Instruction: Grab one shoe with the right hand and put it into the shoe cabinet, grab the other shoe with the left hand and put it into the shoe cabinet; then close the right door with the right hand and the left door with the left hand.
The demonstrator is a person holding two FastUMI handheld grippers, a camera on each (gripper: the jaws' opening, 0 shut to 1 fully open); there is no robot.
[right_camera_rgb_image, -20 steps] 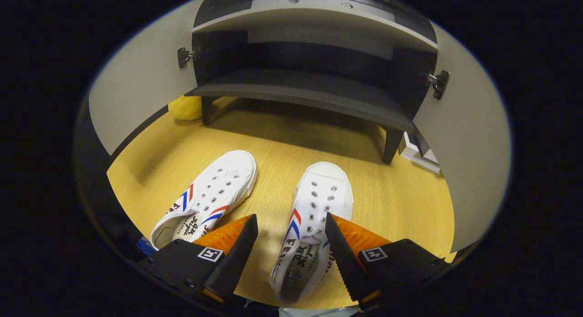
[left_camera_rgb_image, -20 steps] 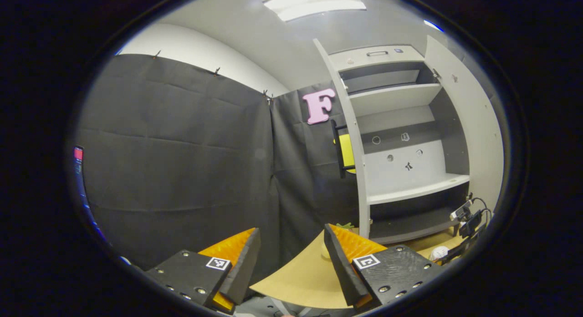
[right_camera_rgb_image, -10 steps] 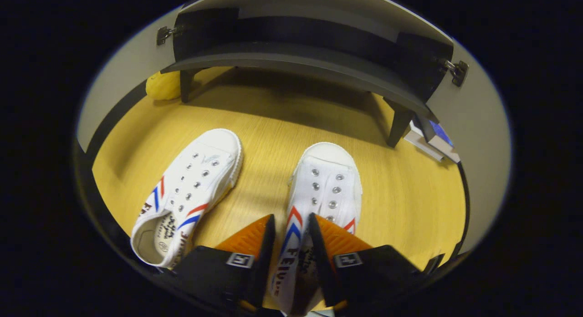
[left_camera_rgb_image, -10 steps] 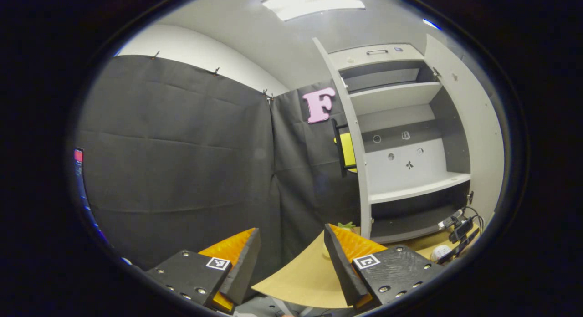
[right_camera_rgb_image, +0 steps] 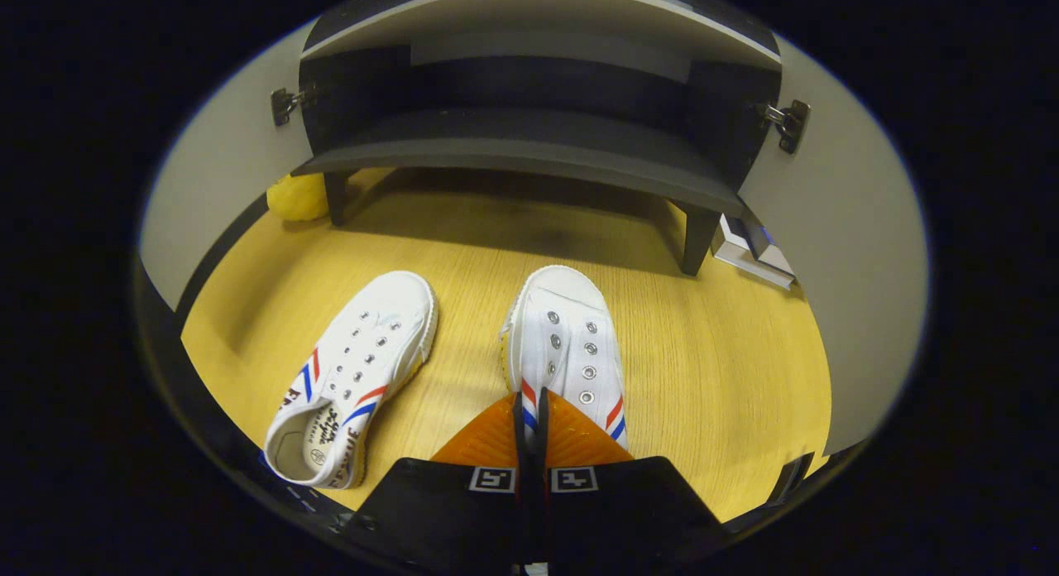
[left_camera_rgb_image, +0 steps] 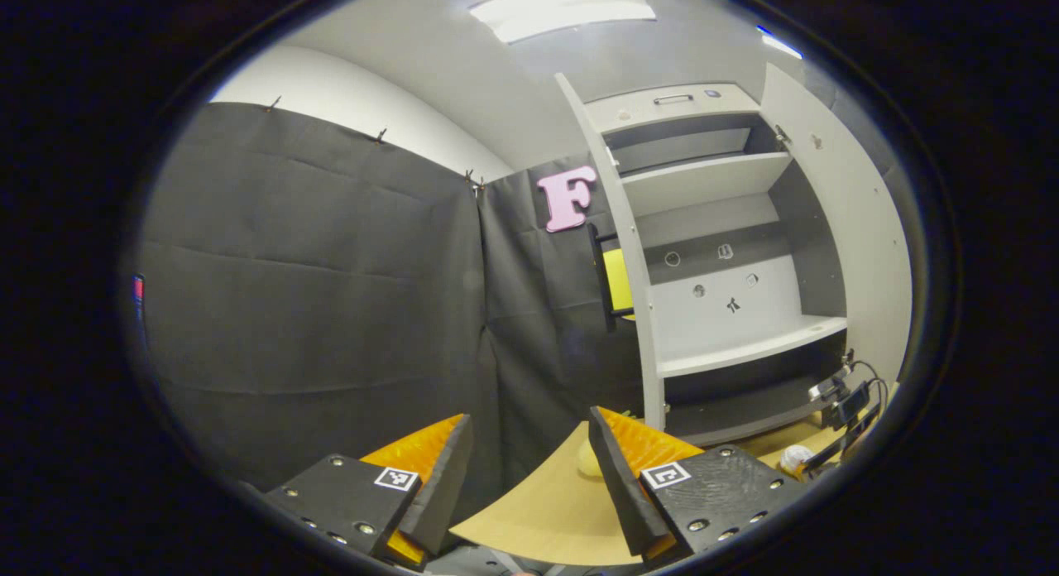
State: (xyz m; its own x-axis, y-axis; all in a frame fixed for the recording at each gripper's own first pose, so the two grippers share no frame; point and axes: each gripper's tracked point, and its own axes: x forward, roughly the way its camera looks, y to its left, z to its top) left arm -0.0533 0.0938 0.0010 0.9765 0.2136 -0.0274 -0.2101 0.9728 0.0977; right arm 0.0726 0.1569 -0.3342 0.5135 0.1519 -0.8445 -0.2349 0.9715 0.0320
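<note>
Shoes first: two white canvas ones with red and blue stripes sit on the pale wooden floor point(right_camera_rgb_image: 728, 369), toes toward the cabinet. In the right gripper view, the right-hand shoe point(right_camera_rgb_image: 567, 344) lies dead ahead, and the right gripper point(right_camera_rgb_image: 529, 419) has its fingers drawn together almost to touching, with a thin edge of that shoe's side wall pinched between them. The left-hand shoe point(right_camera_rgb_image: 356, 377) rests a little apart, angled, nothing touching it.

The shoe cabinet point(right_camera_rgb_image: 529, 137) stands just beyond on short dark legs, its dark bottom shelf bare. Two doors hang wide: the left door point(right_camera_rgb_image: 215, 170) and the right door point(right_camera_rgb_image: 836, 228), one hinge visible on each. A yellow object point(right_camera_rgb_image: 299, 197) sits on the floor by the cabinet's left leg, and a small white box point(right_camera_rgb_image: 749, 257) lies near the right leg.

Over to the left gripper view: the left gripper point(left_camera_rgb_image: 529, 468) is spread wide and holds nothing, pointed at the booth's black cloth wall point(left_camera_rgb_image: 314, 286). Off to its right the cabinet shows three shelves, pale inside, under a grey ceiling with one lit panel point(left_camera_rgb_image: 563, 1). The other gripper, cables trailing, shows low by the cabinet's foot.
</note>
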